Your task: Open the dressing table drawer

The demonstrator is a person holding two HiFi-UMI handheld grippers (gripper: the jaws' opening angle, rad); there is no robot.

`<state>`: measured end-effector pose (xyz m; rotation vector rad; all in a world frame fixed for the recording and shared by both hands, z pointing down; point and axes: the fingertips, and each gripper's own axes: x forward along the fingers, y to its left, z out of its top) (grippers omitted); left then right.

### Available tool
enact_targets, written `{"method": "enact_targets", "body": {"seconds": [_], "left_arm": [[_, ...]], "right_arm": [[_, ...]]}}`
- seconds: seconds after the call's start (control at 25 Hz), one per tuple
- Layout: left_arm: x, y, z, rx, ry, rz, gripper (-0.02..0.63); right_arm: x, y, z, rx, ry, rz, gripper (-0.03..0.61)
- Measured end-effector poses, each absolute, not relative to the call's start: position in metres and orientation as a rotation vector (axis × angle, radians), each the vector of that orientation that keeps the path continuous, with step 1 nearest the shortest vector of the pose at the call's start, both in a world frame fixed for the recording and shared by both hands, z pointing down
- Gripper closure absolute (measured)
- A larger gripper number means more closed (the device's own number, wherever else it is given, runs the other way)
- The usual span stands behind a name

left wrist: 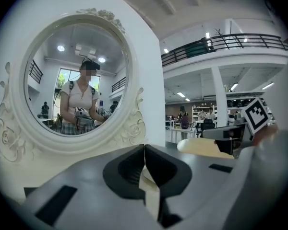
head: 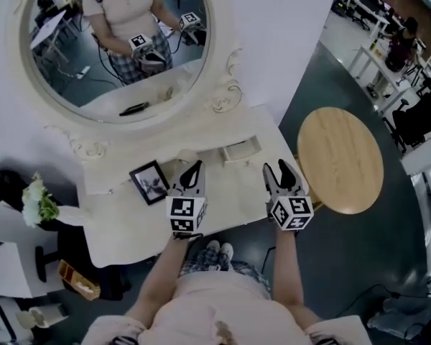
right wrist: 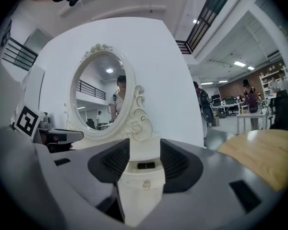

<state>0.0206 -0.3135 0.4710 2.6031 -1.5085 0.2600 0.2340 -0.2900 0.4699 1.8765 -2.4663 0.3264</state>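
Standing against a white wall, the dressing surface (head: 129, 228) fills the left centre of the head view, with its carved oval mirror (head: 115, 42) in the upper left. The mirror reflects the person and both marker cubes. Dark floor (head: 345, 257) spreads over the right and lower part of the frame, and a round wooden table (head: 340, 160) sits at centre right, just beside the surface. White desks and a few people show in the far upper right corner; the gripper views show a railed balcony above an open hall.

A small black picture frame (head: 149, 182) lies near the middle, and white flowers (head: 39, 201) stand at the left edge.

The drawer (head: 241, 150) — small, white, with a glinting knob (right wrist: 147, 185) — sits at the centre, pulled out from the back of the surface. Its contents cannot be made out.

The left tool (head: 192, 167) has its jaws pressed together on nothing. The right tool (head: 282, 168) has its jaws spread, the drawer front showing in the gap, untouched.

Both cubes carry black-and-white square patterns.
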Motion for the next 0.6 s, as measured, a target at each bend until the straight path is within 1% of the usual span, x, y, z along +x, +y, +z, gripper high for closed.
{"method": "enact_targets", "body": {"seconds": [0.08, 0.16, 0.24, 0.4, 0.6], "left_arm": [[0.019, -0.314, 0.461, 2.622, -1.507, 0.247, 0.586], [0.015, -0.313, 0.455, 2.641, -1.504, 0.246, 0.586], [0.010, -0.311, 0.453, 2.661, -1.498, 0.251, 0.586], [0.007, -0.314, 0.446, 2.673, -1.494, 0.203, 0.586], [0.003, -0.321, 0.445, 2.662, -1.498, 0.162, 0.586]], "right_arm": [[0.239, -0.285, 0.458, 1.905, -2.458, 0.276, 0.406], [0.242, -0.280, 0.451, 1.930, -2.443, 0.239, 0.484], [0.245, -0.274, 0.446, 1.952, -2.425, 0.212, 0.530], [0.253, -0.266, 0.438, 1.987, -2.393, 0.170, 0.560], [0.259, -0.261, 0.430, 2.005, -2.341, 0.083, 0.561]]}}
